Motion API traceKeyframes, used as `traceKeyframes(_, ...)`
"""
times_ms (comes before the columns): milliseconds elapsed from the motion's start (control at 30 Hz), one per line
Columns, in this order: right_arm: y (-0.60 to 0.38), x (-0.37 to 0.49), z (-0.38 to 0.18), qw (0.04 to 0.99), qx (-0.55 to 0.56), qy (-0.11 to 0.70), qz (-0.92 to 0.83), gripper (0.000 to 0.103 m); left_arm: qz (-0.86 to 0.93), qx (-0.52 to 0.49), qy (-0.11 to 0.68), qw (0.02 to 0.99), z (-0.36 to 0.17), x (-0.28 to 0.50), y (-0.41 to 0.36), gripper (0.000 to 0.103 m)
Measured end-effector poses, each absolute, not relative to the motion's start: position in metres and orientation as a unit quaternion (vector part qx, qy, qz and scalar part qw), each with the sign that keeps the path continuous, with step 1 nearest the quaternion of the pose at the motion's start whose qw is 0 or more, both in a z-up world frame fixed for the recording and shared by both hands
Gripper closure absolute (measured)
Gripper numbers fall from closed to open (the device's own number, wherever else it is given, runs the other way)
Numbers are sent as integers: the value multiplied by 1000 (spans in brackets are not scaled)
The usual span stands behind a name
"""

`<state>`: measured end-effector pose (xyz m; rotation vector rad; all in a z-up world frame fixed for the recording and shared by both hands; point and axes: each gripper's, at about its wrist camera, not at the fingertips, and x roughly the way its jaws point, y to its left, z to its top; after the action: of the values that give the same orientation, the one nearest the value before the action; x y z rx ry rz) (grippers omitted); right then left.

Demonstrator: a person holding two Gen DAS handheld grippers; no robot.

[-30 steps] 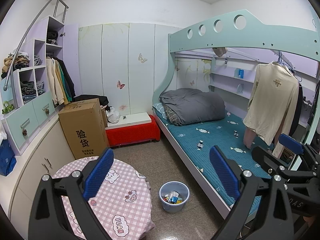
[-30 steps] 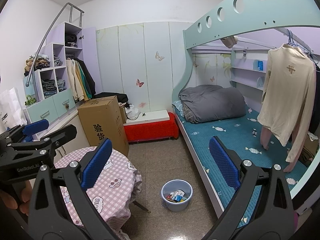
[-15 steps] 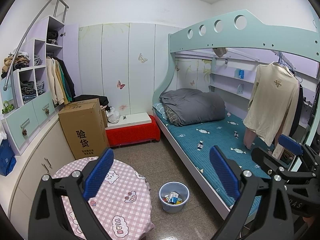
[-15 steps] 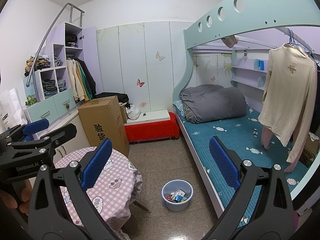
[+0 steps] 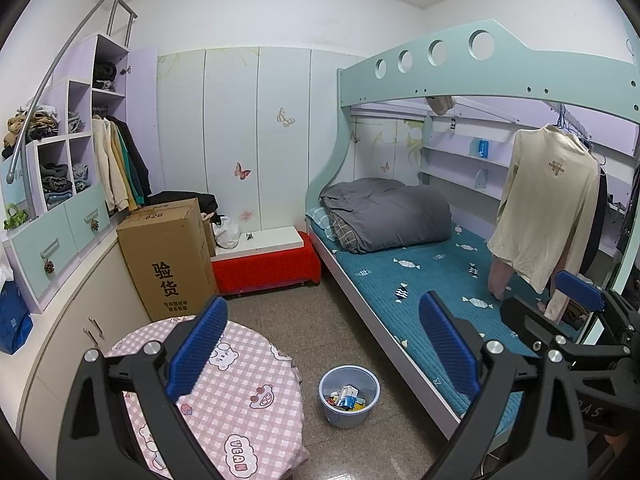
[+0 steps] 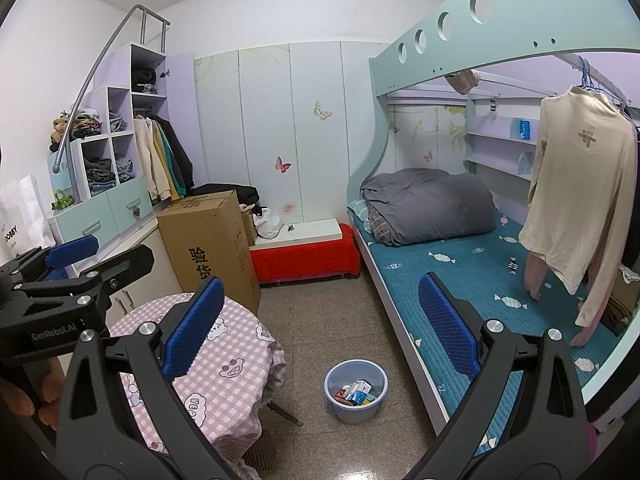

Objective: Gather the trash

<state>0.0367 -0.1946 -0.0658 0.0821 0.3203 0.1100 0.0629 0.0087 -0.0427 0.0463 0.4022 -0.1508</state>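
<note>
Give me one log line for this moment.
left gripper: open, empty | right gripper: open, empty | bin: on floor, holds trash

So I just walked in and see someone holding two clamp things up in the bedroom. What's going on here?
A person is holding a two-finger gripper in each hand, apparently to collect trash. The left gripper and right gripper are both open and empty, held up and facing into the room. A small blue trash bin with wrappers and cartons inside stands on the floor between the round table with the pink checked cloth and the lower bunk. Nothing is being picked up right now.
</note>
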Motion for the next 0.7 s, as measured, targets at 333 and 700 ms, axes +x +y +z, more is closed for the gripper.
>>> traceKeyframes(333, -193, 37, -66, 985, 41, 161, 55, 8, -76, 23, 200, 977, -43, 63, 8, 8)
traceKeyframes(700, -191, 38, -66, 984, 42, 161, 56, 7, -73, 24, 200, 977, -44, 68, 8, 8)
